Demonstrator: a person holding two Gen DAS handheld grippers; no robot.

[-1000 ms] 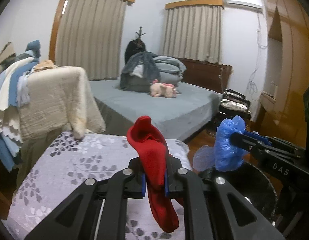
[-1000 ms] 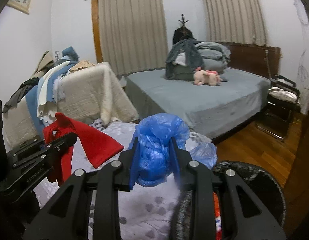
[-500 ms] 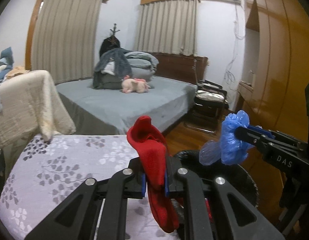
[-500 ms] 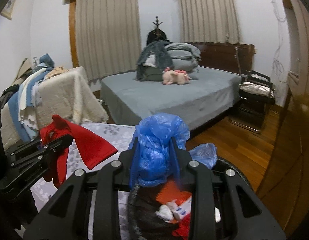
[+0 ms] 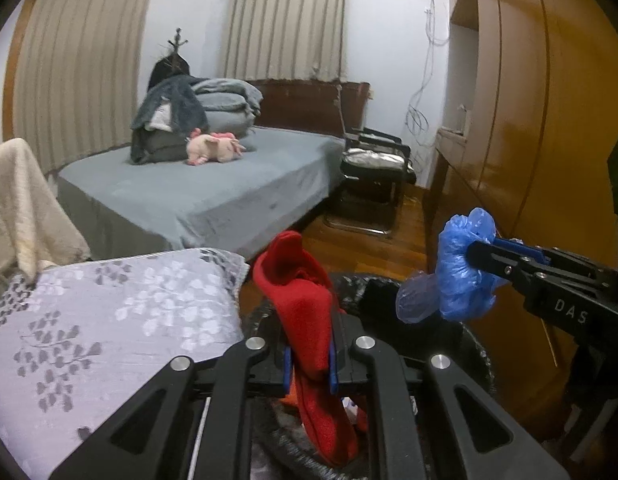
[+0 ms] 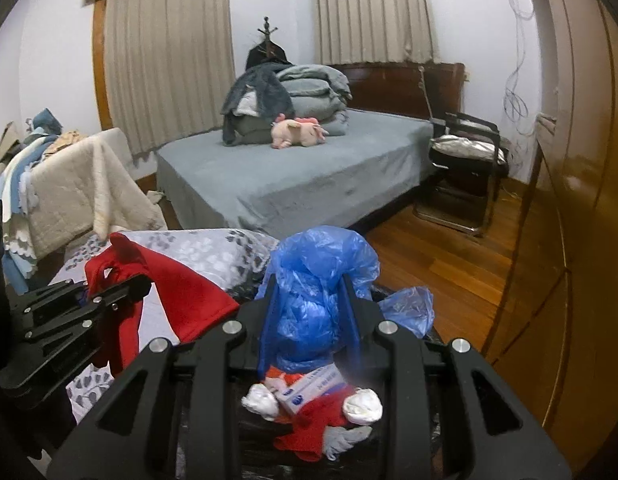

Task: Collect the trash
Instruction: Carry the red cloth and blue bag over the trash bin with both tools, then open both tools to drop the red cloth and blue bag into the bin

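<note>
Red cloth (image 5: 309, 320) — clamped in the left gripper (image 5: 311, 364), held over the black-lined bin (image 5: 475, 354) by the patterned mattress (image 5: 109, 320). Blue plastic bag (image 6: 317, 304) — pinched in the right gripper (image 6: 311, 320), likewise above the bin. Neither piece is yet dropped; release is judged the remaining step. Earlier rubbish — crumpled tissues (image 6: 261, 398), a small carton (image 6: 313, 386) — is seen in the bin only in the right wrist view; the left wrist view shows mostly its rim.
</note>
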